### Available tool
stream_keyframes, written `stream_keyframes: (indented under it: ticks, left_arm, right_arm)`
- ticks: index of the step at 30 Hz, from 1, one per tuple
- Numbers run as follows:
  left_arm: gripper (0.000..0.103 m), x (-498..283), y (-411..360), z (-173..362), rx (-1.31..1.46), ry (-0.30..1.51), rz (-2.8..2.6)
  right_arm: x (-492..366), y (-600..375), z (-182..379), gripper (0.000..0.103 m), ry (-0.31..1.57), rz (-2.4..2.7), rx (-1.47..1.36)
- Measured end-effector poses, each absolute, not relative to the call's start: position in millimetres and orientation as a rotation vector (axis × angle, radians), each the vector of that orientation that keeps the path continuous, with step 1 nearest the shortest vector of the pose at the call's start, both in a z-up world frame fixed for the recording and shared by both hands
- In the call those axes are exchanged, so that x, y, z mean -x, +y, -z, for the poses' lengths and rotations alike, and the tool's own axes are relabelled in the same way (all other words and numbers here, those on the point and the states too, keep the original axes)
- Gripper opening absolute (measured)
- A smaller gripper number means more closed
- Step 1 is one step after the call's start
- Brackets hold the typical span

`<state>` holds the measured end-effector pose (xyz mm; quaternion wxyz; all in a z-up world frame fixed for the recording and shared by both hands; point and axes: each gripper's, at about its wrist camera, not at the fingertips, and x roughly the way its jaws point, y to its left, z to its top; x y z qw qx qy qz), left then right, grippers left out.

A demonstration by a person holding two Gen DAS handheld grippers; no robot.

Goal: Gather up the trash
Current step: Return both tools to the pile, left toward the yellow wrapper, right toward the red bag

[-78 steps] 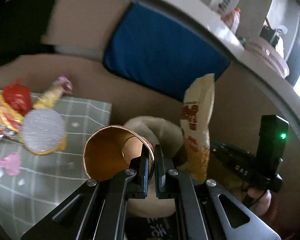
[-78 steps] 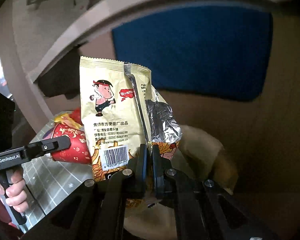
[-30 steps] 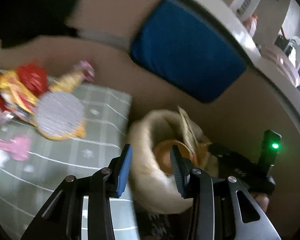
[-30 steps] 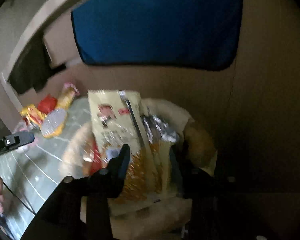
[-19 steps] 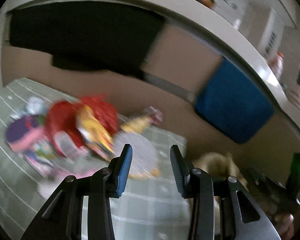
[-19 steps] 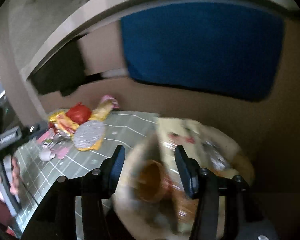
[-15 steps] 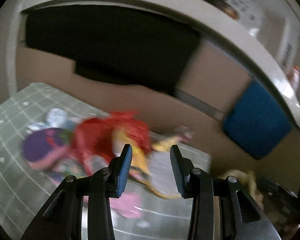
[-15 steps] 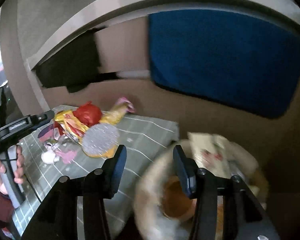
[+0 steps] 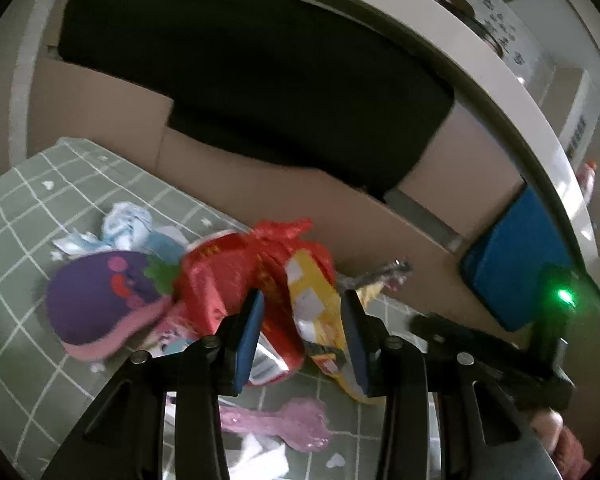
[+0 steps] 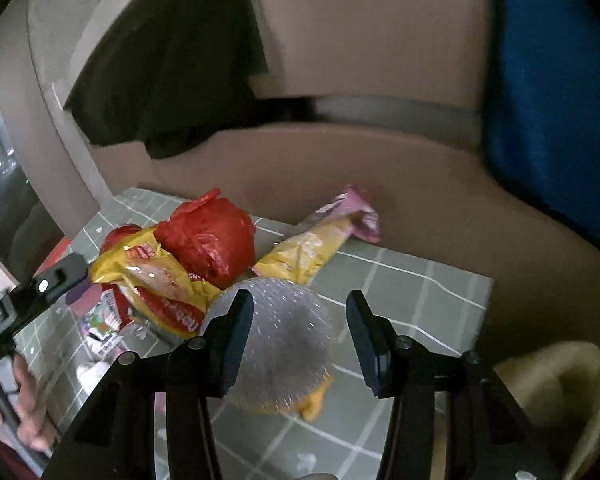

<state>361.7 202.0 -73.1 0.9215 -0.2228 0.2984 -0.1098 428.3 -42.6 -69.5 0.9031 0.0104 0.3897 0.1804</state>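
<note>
While both hand-held grippers hang over the green grid-patterned mat [image 10: 428, 288], a heap of snack trash lies on it uncollected

Landmark is the crumpled red plastic bag [image 10: 212, 240]: the left gripper [image 9: 300, 336], jaws wide and empty, frames its near edge and a yellow wrapper [image 9: 312, 304]; a purple and pink packet [image 9: 100, 300] lies left of the bag. The right gripper [image 10: 300, 336], jaws wide with nothing pressed, frames a round silver foil disc [image 10: 288, 340] just in front of the bag; the beige cloth sack [image 10: 560, 392] sits well to its right
</note>
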Motion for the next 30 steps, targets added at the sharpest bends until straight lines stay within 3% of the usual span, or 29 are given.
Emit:
stream_keyframes:
  ticks: [8, 21, 30]
  left_arm:
    - [0.043, -365.3, 209.6, 78.9, 0.520, 0.634, 0.206]
    - [0.044, -390.6, 167.3, 86.5, 0.482, 0.716, 0.170]
    - [0.032, -400.3, 167.1, 89.1, 0.470, 0.748, 0.135]
  right_arm:
    - [-442.0, -31.5, 86.7, 0.047, 0.858, -0.428, -0.008]
    - [-423.9, -59.9, 74.3, 0.047, 0.764, -0.282, 0.025]
    - [-429.0, -61.5, 64.6, 0.047, 0.718, -0.278, -0.098]
